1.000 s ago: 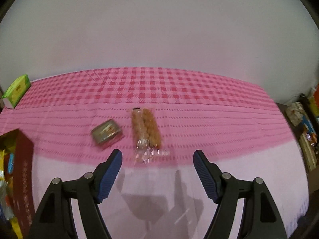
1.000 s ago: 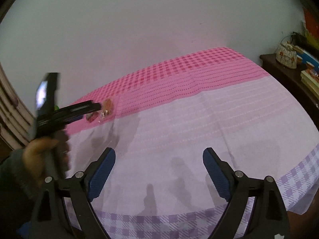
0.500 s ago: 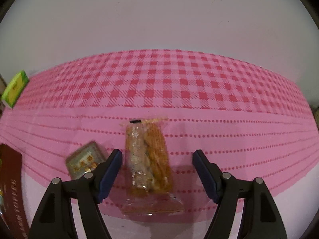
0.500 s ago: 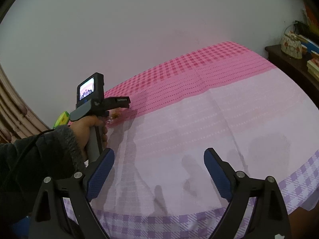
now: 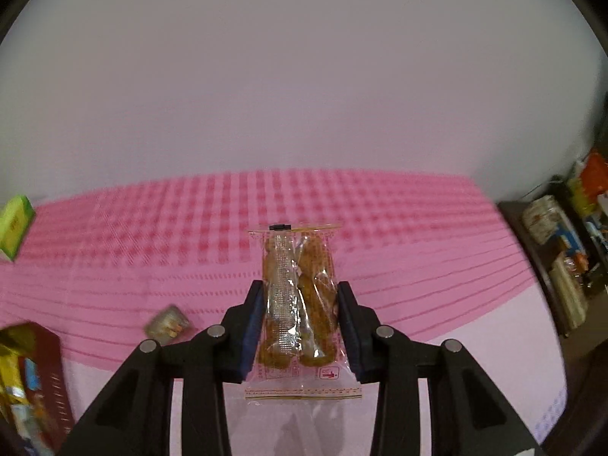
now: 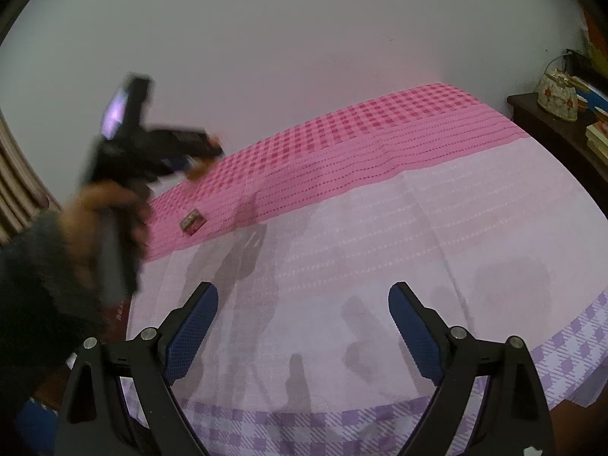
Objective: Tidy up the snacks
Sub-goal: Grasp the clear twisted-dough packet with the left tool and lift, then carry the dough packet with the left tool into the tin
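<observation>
Between the blue pads of the left gripper (image 5: 300, 326) sits a clear plastic packet of two golden-brown fried snack sticks (image 5: 298, 304) — the pads press its sides, so it is firmly grasped and, judging by the blurred cloth behind it, lifted clear of the pink checked tablecloth (image 5: 418, 228). Left of the packet, a dark red cardboard box of bright wrappers (image 5: 30, 380) looks like the collecting place. Just left of the packet and beyond the box lies a small square foil-wrapped sweet (image 5: 167, 325), not yet gathered. Farther left of the packet, a green carton (image 5: 13, 228) waits too. The right gripper (image 6: 302, 330) hangs spread wide over bare cloth, holding nothing — most sorting seems left.
</observation>
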`<control>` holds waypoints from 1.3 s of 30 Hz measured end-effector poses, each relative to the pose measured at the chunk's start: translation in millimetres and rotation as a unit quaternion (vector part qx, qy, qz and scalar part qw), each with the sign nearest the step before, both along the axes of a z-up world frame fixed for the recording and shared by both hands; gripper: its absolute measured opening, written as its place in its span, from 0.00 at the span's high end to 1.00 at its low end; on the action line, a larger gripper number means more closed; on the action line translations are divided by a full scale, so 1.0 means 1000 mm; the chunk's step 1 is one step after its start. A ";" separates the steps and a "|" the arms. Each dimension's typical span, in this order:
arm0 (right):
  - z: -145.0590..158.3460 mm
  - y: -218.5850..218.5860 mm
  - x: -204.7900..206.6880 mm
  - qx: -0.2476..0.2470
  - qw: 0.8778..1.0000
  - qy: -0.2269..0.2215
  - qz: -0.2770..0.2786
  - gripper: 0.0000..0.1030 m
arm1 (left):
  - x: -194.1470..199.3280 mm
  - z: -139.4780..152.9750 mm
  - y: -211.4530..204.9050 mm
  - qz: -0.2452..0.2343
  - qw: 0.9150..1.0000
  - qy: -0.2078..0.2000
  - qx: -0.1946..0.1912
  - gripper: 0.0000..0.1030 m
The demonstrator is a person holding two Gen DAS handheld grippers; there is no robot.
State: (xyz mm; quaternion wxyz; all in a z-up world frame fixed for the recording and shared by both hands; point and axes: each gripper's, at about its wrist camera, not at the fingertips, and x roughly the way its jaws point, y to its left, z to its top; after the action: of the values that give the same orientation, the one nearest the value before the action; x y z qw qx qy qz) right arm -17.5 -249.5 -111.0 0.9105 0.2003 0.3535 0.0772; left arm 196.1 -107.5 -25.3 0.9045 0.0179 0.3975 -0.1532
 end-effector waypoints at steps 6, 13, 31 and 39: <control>0.007 0.018 -0.006 -0.028 0.999 -0.013 0.020 0.13 | -0.036 0.069 0.021 0.027 0.997 -0.073 0.017 0.64; 0.009 0.035 -0.011 -0.055 0.997 -0.016 0.042 0.13 | -0.087 0.126 0.084 0.077 0.986 -0.144 0.033 0.63; 0.017 0.062 -0.026 -0.078 0.993 -0.030 0.082 0.13 | -0.170 0.171 0.251 0.219 0.956 -0.181 0.077 0.64; 0.016 0.071 -0.027 -0.085 0.992 -0.030 0.092 0.13 | -0.182 0.162 0.289 0.245 0.952 -0.162 0.085 0.64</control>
State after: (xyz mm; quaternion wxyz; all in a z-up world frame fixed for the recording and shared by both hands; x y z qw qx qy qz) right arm -44.3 -178.3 -94.7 0.9235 0.0861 0.3484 0.1357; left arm 14.2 182.0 136.3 0.9615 0.0213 0.2497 0.1124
